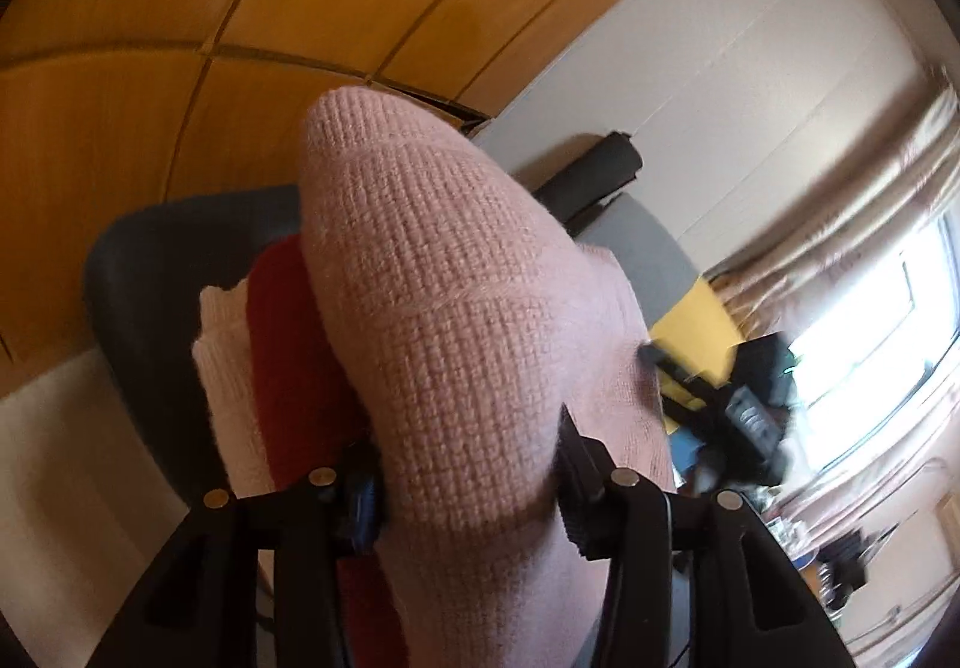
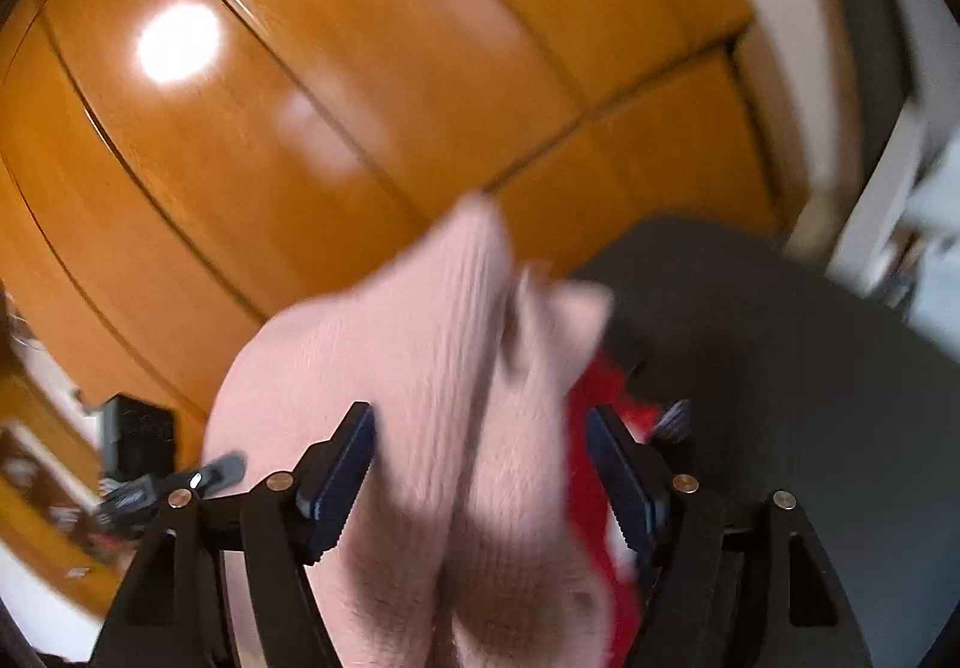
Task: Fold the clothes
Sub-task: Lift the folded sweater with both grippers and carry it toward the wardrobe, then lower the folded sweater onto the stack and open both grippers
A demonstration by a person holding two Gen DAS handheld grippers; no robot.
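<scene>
A pink knit garment [image 1: 444, 308] fills the middle of the left wrist view, bunched thick between the fingers of my left gripper [image 1: 468, 482], which is shut on it. Behind it, a red garment [image 1: 288, 356] and a white knit one [image 1: 225, 356] lie on a dark grey chair [image 1: 144, 308]. In the blurred right wrist view the same pink garment [image 2: 420, 380] runs between the fingers of my right gripper [image 2: 480, 482]. The jaws stand wide; the cloth touches the left pad [image 2: 339, 479], and red cloth [image 2: 591, 464] shows in the gap by the right pad.
Orange-brown wooden wardrobe doors [image 1: 180, 8] [image 2: 300, 98] stand close behind the chair. A white wall [image 1: 720, 38], curtains and a bright window [image 1: 870, 338] lie to the right. The other gripper shows as a blurred black shape [image 1: 738, 410] [image 2: 174, 479].
</scene>
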